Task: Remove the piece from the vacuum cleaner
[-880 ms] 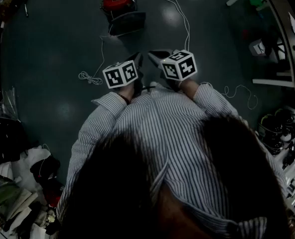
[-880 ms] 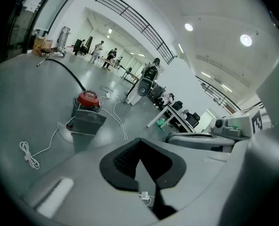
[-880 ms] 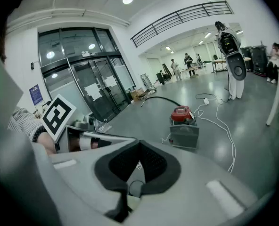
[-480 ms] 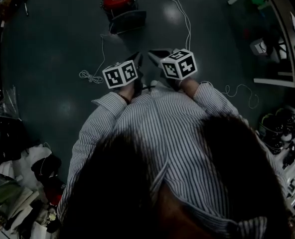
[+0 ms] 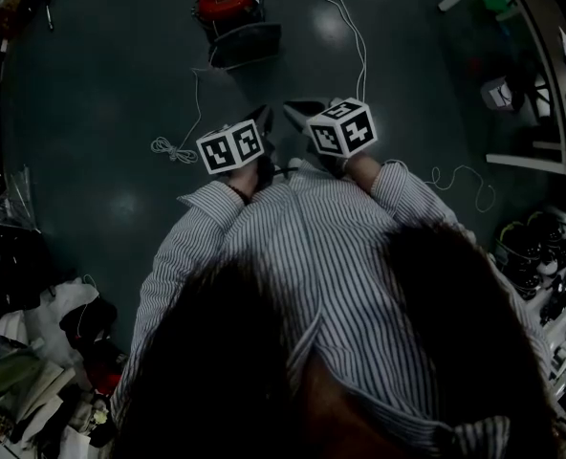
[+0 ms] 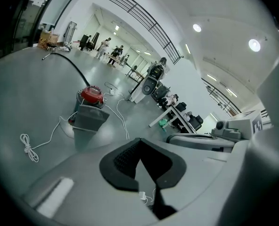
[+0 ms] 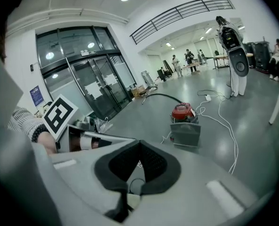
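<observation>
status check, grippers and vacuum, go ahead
Left gripper shut, empty; right gripper shut, empty. Vacuum cleaner on floor ahead, grey piece on its front, untouched. White cable loose on floor near the path.

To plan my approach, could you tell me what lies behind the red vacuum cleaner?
A black hose curves away over the floor behind the vacuum cleaner. Where it joins is covered by the red body.

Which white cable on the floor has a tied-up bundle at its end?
The cable left of the vacuum cleaner; the long cable and the far-right cable trail loose.
</observation>
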